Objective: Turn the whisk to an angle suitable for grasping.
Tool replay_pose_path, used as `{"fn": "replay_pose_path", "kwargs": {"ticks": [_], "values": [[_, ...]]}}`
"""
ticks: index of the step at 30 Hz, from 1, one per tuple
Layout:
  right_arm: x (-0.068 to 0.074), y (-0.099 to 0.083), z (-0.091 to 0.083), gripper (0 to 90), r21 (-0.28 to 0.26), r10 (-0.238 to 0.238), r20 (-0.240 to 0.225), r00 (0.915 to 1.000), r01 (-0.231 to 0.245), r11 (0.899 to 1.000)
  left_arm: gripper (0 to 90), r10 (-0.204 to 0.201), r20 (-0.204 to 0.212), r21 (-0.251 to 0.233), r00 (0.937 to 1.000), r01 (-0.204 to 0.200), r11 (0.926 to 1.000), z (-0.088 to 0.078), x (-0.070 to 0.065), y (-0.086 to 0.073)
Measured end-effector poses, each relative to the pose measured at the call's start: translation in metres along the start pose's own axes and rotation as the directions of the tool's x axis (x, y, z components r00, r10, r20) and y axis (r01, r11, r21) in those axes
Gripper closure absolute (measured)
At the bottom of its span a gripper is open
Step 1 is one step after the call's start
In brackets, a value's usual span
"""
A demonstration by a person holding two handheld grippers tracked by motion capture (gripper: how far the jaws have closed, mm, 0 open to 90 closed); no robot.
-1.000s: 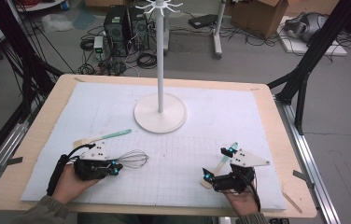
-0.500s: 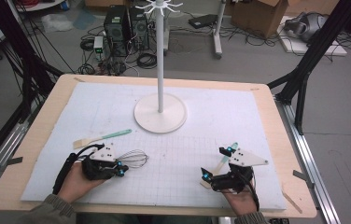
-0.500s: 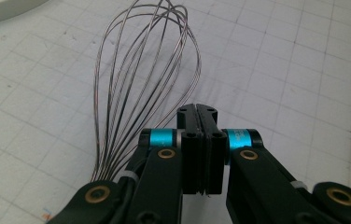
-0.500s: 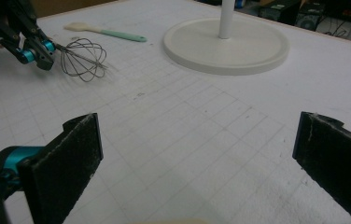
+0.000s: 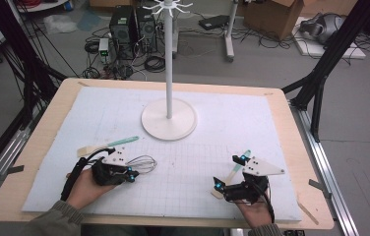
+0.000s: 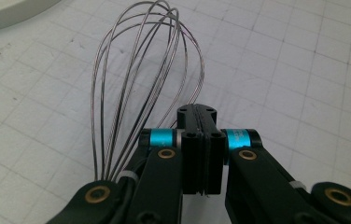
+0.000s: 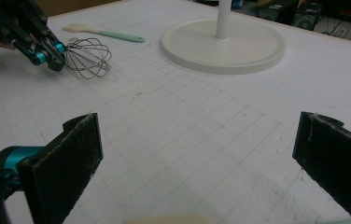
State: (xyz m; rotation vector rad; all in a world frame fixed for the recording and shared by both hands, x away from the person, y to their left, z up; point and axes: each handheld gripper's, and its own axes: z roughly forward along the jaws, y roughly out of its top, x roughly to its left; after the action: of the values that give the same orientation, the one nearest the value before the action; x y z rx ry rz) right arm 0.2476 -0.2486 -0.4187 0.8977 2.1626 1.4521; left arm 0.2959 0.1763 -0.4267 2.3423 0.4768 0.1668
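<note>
A wire whisk [image 5: 142,163] lies on the white grid mat [image 5: 212,128] at the front left. My left gripper [image 5: 131,175] is shut, its jaws pressed together with nothing seen between them. In the left gripper view the whisk's wire loops [image 6: 141,84] run along the left side of the closed jaws of the left gripper [image 6: 200,116]; the whisk's handle is hidden under the gripper body. My right gripper [image 5: 230,172] stands open at the front right, straddling a spatula [image 5: 236,167] with a cream blade and mint handle. The blade's edge [image 7: 164,219] shows between the wide pads.
A white stand with a round base [image 5: 168,120] and tall pole rises at the mat's middle back. A second mint-handled spatula [image 5: 107,146] lies just behind the left hand. The wooden table edge [image 5: 316,196] frames the mat.
The left hand has slid slightly to the right, bringing its shut jaws alongside the whisk's wires. The right hand and its open gripper have stayed put.
</note>
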Motion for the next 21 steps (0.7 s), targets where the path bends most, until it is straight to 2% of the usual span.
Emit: {"fn": "replay_pose_path", "kwargs": {"ticks": [20, 21], "values": [[-0.001, 0.000, 0.000, 0.1, -0.002, -0.002, -0.002, 1.0000, 0.002, 1.000, 88.5, -0.033, -0.035, 0.013, 0.9988, 0.034, 0.9994, 0.011, 0.011, 0.007], [-0.001, 0.000, 0.000, 0.2, -0.004, -0.002, -0.002, 1.0000, 0.002, 1.000, 88.5, -0.045, -0.041, 0.001, 0.9982, 0.045, 0.9990, 0.012, 0.012, 0.007]]}}
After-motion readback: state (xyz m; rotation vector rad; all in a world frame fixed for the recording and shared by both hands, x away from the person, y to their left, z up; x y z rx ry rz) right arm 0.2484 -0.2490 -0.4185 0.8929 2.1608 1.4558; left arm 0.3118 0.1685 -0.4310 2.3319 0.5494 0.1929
